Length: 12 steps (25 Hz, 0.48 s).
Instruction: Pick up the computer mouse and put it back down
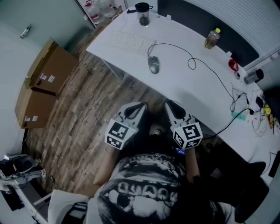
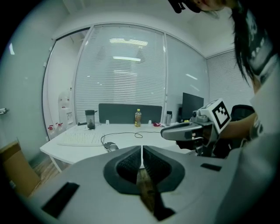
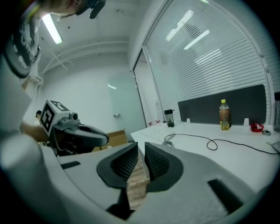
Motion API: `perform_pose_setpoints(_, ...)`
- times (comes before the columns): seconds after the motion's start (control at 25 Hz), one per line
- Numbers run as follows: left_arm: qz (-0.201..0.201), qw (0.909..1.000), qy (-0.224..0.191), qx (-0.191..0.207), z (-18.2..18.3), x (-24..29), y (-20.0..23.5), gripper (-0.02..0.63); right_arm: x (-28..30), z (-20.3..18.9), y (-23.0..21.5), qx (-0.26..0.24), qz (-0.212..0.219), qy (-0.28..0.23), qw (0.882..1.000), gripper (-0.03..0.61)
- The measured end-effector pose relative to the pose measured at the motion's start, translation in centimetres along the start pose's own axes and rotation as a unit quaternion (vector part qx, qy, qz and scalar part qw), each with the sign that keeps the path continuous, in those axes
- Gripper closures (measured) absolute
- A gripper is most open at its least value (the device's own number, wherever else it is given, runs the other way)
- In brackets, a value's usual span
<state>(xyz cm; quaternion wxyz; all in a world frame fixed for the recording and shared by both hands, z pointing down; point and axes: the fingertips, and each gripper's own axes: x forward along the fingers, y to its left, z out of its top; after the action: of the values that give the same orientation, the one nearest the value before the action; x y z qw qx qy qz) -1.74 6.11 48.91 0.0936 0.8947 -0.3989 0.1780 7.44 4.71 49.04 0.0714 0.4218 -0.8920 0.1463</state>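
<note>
The grey wired computer mouse [image 1: 153, 64] lies on the white desk [image 1: 183, 83], beside a white keyboard [image 1: 131, 42]; its black cable loops off to the right. It shows small in the left gripper view [image 2: 110, 147] and the right gripper view [image 3: 168, 143]. Both grippers hang side by side over the wooden floor, short of the desk's near edge and pointing at it. My left gripper [image 1: 139, 105] [image 2: 141, 160] is shut and empty. My right gripper [image 1: 169, 104] [image 3: 141, 158] has its jaws a narrow slit apart with nothing between them.
A black cup [image 1: 142, 13] and a yellow-capped bottle [image 1: 211, 38] stand at the desk's far side. Cables and small items clutter its right end [image 1: 249, 109]. Cardboard boxes [image 1: 46, 74] sit on the floor at left. The person's torso fills the bottom of the head view.
</note>
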Motion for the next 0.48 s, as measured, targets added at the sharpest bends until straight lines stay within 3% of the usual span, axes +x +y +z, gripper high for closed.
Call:
perform_pose_setpoints(0.16, -0.003, 1.0, 0.003, 0.008, -0.2, -0.8, -1.8, 0.603, -1.6, -0.3, 0.7, 0.002, 0.002, -0.009, 1.0, 0.581)
perform_pose_setpoints(0.48, 0.003, 0.9999, 0.01, 0.011, -1.2, -2.4, -3.4, 0.603, -2.5, -1.9, 3.0, -0.008, 0.03, 0.003, 1.0, 0.583)
